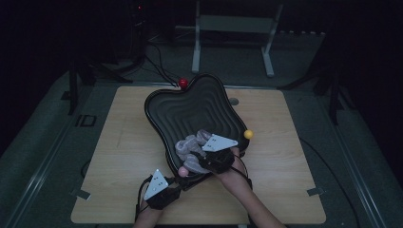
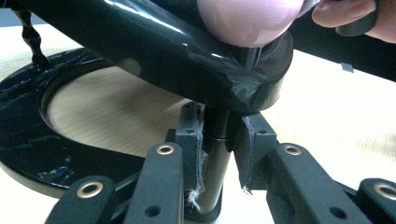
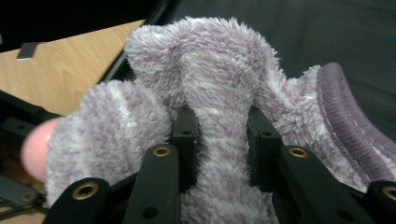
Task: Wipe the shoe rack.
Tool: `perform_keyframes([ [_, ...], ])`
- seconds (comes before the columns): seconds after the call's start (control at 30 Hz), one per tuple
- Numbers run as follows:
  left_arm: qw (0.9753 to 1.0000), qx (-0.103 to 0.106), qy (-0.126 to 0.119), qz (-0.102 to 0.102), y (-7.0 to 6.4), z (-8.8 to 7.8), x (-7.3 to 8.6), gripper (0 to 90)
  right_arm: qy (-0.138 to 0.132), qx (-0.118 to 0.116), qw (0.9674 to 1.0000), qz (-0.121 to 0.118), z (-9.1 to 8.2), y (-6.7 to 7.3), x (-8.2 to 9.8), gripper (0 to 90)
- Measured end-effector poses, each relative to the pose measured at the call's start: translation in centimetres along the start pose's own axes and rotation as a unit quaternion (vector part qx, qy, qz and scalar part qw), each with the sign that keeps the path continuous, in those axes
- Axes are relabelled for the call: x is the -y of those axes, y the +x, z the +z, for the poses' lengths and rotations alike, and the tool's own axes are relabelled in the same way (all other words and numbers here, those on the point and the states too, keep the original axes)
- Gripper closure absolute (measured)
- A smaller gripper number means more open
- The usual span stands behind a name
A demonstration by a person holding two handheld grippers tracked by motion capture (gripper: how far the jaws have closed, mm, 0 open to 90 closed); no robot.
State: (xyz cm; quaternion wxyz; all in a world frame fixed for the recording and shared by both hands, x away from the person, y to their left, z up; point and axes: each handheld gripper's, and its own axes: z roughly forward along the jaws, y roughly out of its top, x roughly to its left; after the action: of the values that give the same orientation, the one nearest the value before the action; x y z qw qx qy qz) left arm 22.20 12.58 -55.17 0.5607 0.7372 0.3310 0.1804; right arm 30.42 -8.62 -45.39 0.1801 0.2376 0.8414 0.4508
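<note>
A glossy black wavy-edged tray (image 1: 190,107) stands tilted on the wooden table, with a red ball (image 1: 183,83), a yellow ball (image 1: 248,134) and a pink ball (image 1: 182,171) at its corners. A fuzzy lilac sock (image 1: 189,145) lies in its near end. My right gripper (image 1: 202,159) is over that end, shut on a fold of the sock (image 3: 219,60), which bulges between the jaws of the gripper (image 3: 222,135). My left gripper (image 1: 180,183) is at the tray's near left corner. In the left gripper view that gripper (image 2: 219,135) is shut on a black post (image 2: 215,170) under the pink ball (image 2: 247,18).
A black ring-shaped base (image 2: 28,140) lies on the table under the tray. The wooden table (image 1: 123,142) has bare room left and right of the tray. A grey metal frame (image 1: 233,33) and cables stand on the dark floor behind it.
</note>
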Motion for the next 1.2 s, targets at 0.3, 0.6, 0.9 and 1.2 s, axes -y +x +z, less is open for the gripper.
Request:
perform_keyframes([
  [0.3,1.0000,0.001,0.000,-0.002,0.0,0.0,0.0,73.6,0.000,0.028,0.9995,0.014,-0.6,-2.1,0.6,69.9],
  [0.6,1.0000,0.001,0.001,-0.001,0.0,0.0,0.0,73.6,0.002,0.061,0.9968,0.052,-1.8,-5.3,1.9,69.9],
  [0.9,1.0000,0.002,0.000,-0.005,0.1,0.0,0.0,73.6,0.008,0.078,0.9940,0.075,-2.7,-7.2,2.7,69.8],
  [1.2,1.0000,0.000,0.003,-0.003,0.0,0.0,-0.1,73.6,0.009,0.092,0.9919,0.087,-3.5,-8.4,3.5,69.7],
])
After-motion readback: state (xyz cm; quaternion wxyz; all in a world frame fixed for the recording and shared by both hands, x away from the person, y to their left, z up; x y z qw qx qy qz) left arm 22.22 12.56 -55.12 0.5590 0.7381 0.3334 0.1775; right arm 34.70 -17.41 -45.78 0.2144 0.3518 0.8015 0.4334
